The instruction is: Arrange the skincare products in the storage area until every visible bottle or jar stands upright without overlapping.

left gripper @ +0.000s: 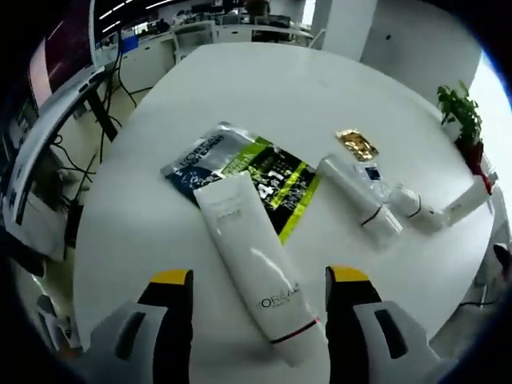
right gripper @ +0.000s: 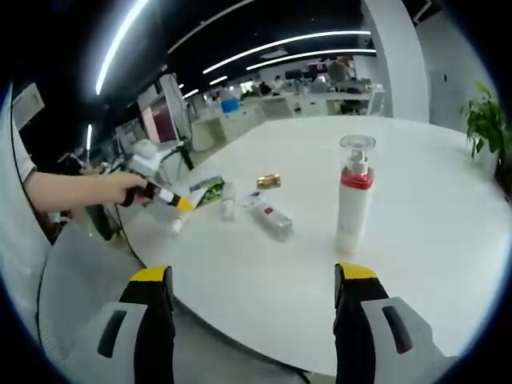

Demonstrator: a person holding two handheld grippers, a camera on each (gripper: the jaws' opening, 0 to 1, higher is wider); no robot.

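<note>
Currently the white table (left gripper: 320, 96) holds everything. Left gripper (left gripper: 260, 280) is spread, hovering over a big white tube (left gripper: 254, 268) lying flat, its far end on a green-black sachet (left gripper: 244, 172). To the right lie two smaller tubes (left gripper: 360, 198), plus a gold packet (left gripper: 357, 144) beyond. Right gripper (right gripper: 254, 276) is spread too, empty; a pump bottle (right gripper: 354, 196) stands upright just beyond it.

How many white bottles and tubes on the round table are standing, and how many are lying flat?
Standing: 1, the white pump bottle with red collar
Lying: 3, the large white L'Oreal tube, the red-banded white tube, the small white bottle
Total: 4
</note>
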